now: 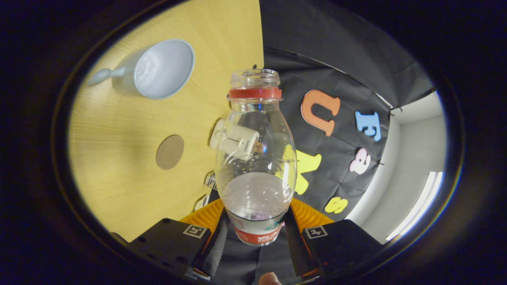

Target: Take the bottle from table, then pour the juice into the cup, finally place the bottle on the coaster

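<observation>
A clear plastic bottle [255,158] with a red neck ring and no cap sits between my two fingers, and my gripper [255,231] is shut on its labelled lower part. Pale liquid fills its lower third. The view is rolled, so the wooden table [119,166] stands on edge beside the bottle. A light blue cup [160,69] with a handle lies beyond the fingers, its open mouth facing me. The round brown coaster [170,152] lies on the table between the cup and my fingers.
A small white object [233,139] shows through the bottle at the table's edge. Two small tagged items [209,180] sit near the table edge by my left finger. Booth cloth hangs past the table, with a pale wall and a light strip [416,209] beyond.
</observation>
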The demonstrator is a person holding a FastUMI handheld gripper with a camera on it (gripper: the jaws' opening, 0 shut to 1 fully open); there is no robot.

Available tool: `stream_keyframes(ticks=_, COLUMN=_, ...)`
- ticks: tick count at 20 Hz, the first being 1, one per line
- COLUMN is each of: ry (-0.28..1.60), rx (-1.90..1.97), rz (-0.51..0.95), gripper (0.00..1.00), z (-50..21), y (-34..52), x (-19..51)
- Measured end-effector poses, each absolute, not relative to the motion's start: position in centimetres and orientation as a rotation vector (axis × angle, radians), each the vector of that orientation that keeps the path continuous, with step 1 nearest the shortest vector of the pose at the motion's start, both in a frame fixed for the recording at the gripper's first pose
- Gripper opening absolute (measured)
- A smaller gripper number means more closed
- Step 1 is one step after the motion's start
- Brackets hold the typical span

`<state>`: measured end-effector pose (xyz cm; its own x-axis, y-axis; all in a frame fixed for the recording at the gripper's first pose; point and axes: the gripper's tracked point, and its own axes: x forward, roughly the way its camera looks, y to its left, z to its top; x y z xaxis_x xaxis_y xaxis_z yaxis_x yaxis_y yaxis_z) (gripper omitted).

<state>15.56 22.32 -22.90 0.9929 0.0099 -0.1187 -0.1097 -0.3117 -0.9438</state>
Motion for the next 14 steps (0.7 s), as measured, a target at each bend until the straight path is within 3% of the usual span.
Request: stream_keyframes(ticks=14, ry=0.125, rx=-1.316, rz=0.157, gripper=0.75, z=-21.6, y=20.9, x=13.5)
